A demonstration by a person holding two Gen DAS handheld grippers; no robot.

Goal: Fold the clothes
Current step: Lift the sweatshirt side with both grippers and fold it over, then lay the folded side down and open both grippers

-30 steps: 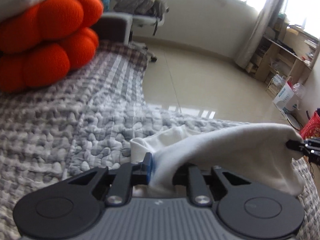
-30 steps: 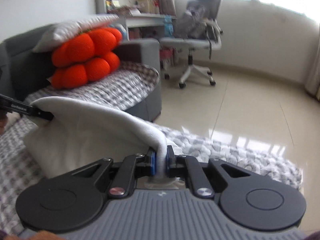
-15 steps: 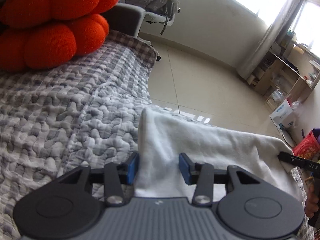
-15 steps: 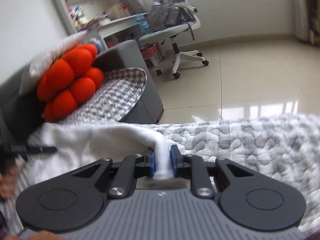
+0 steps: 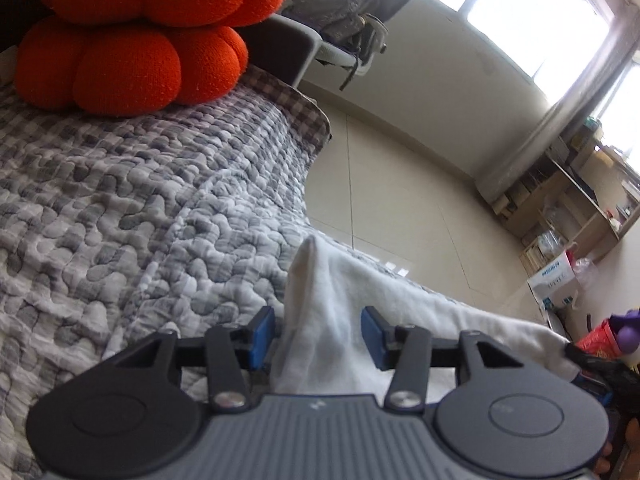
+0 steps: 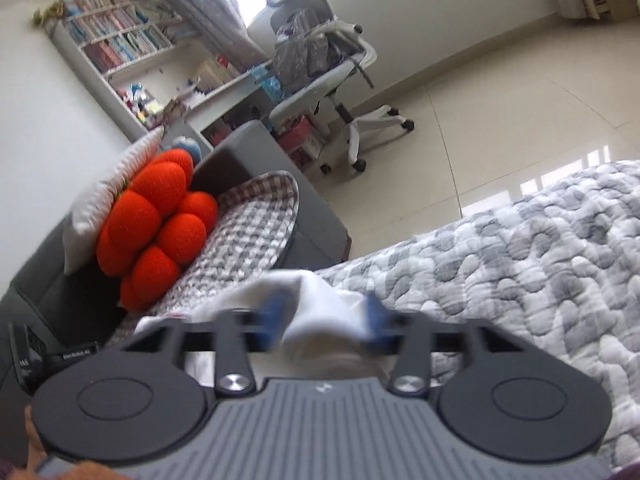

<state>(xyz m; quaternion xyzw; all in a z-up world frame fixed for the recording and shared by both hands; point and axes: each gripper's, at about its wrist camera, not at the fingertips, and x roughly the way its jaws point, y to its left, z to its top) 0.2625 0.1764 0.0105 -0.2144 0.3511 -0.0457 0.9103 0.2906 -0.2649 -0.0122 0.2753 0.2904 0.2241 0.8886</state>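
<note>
A white garment [image 5: 344,304] lies folded on the grey quilted cover [image 5: 120,216]. In the left wrist view its raised corner stands between the blue pads of my left gripper [image 5: 318,338], which is open and not clamping it. My right gripper shows at the right edge of that view [image 5: 588,364] by the garment's far corner. In the right wrist view my right gripper [image 6: 322,318] is open too, its blue pads blurred, with a bunched white garment [image 6: 316,304] corner loose between them.
An orange lobed cushion [image 5: 136,36] sits at the back left on the cover, beside a grey sofa arm [image 6: 248,156]. An office chair [image 6: 328,80] with a bag stands on the tiled floor [image 5: 400,184]. Shelves [image 5: 576,208] and a box [image 5: 554,280] line the right wall.
Both grippers let go of the white garment: the left opened first, the right just now. The garment dropped from a stretched hold onto the cover, and both cameras tilted.
</note>
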